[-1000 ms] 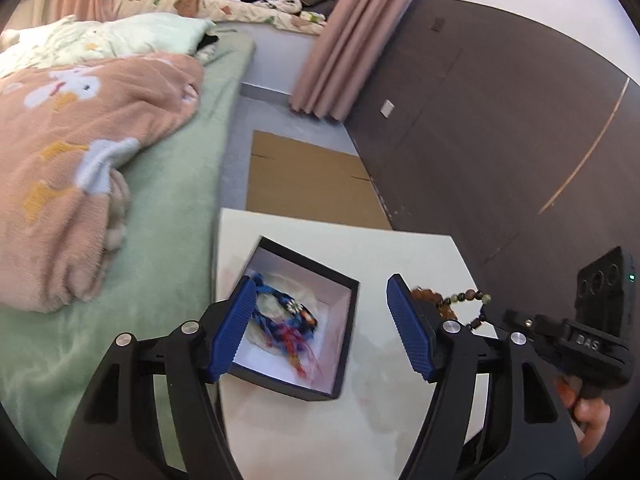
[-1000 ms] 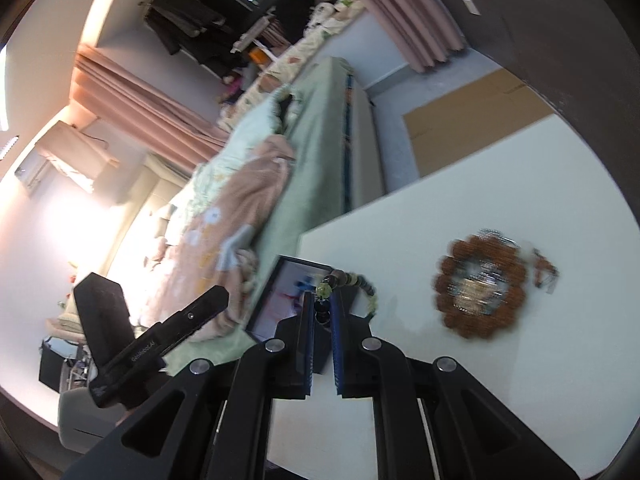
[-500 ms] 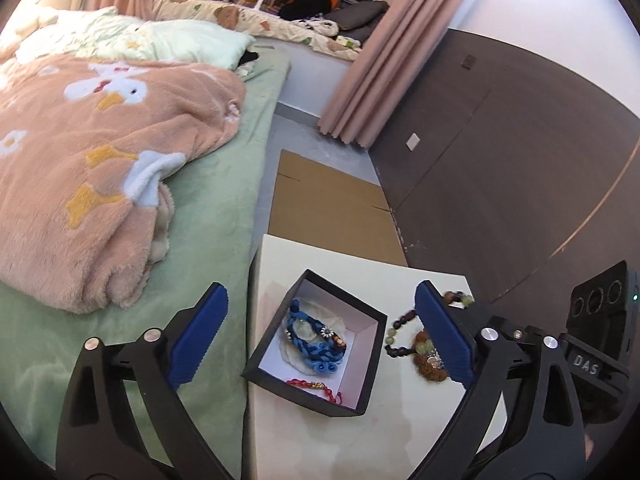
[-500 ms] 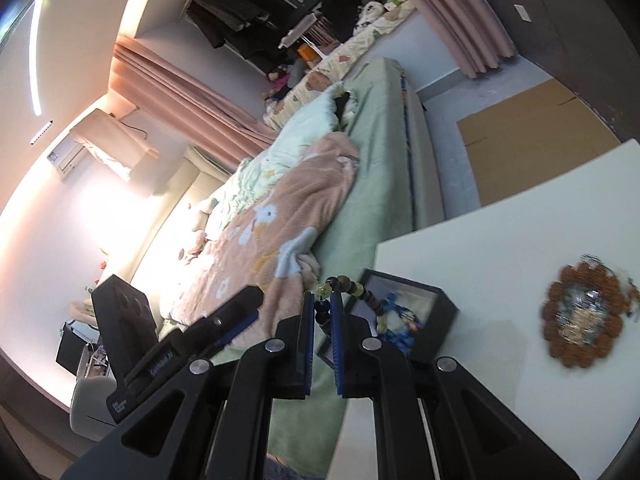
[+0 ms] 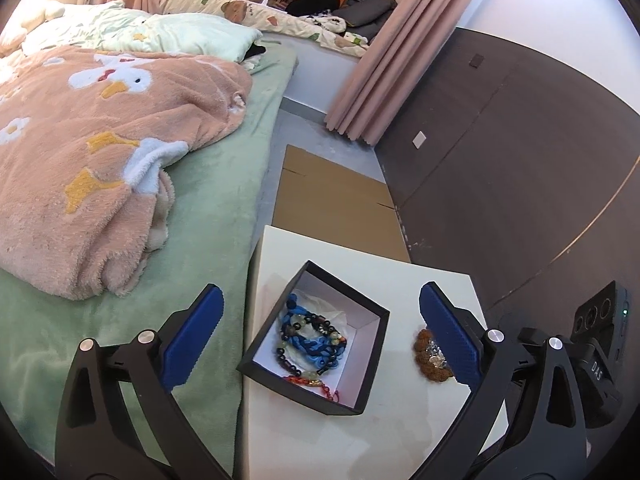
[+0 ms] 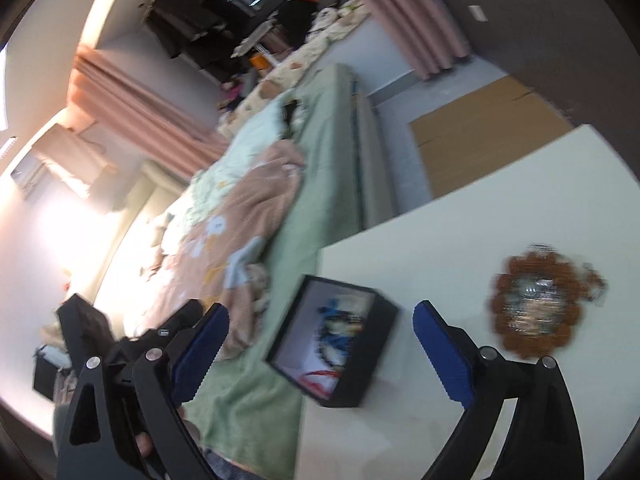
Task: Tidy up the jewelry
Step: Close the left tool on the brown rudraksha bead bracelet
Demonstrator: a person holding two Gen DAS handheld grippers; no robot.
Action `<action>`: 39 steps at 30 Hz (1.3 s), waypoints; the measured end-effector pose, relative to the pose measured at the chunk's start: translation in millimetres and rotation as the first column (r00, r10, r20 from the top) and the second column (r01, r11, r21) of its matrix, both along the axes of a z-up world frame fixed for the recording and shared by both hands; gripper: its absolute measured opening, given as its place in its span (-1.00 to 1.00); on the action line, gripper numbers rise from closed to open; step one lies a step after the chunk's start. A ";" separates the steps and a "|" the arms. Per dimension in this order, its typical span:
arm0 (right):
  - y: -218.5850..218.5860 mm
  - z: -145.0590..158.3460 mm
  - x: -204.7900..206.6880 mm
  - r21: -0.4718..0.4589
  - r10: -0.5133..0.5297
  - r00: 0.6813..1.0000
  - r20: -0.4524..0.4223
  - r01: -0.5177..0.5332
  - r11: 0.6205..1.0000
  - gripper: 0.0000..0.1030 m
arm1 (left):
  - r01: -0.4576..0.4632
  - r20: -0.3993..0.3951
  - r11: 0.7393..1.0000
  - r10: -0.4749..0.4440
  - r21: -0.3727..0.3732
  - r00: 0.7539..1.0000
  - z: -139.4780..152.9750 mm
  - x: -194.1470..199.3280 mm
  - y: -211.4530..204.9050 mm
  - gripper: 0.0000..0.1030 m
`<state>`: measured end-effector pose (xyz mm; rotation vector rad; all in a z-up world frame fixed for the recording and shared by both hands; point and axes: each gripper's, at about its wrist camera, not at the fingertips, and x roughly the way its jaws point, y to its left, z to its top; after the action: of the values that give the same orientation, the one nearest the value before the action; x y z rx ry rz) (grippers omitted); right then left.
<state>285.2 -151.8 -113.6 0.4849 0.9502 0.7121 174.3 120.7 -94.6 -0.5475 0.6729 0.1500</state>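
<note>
Smooth cream table (image 5: 416, 284) bearing square black box (image 5: 374, 354) of beaded bracelets (image 5: 316, 338); both grippers' ribbed blue fingers (image 5: 192, 340) wide apart, empty

Green bed (image 5: 224, 200) with peach blanket (image 5: 100, 152), pink curtains (image 5: 380, 68), dark wall (image 5: 500, 152)

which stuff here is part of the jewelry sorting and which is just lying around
Part of the job:
black box
beaded bracelet in the box
blue braided cord in the box
brown bead bracelet on the table

Lying about:
pink blanket
cardboard sheet
curtain
</note>
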 end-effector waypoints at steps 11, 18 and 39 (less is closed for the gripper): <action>-52.9 0.3 -9.3 -0.133 -0.068 0.997 0.033 0.072 0.988 0.85 | 0.045 0.002 0.998 -0.045 0.045 0.999 2.4 5.1 -32.0 0.90; -97.6 1.3 -6.9 -0.157 -0.121 0.992 0.032 0.125 0.980 0.85 | 0.087 -0.017 0.992 -0.085 0.093 0.996 0.8 16.2 -62.2 0.90; -152.5 -29.9 20.8 -0.265 -0.222 0.973 -0.065 0.197 0.944 0.85 | 0.292 -0.093 0.956 -0.290 0.008 0.952 -34.8 67.4 -140.3 0.28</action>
<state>306.0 -304.4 -143.5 0.3854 1.0448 0.3685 241.7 -19.6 -129.4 -0.4166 0.8322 -0.0958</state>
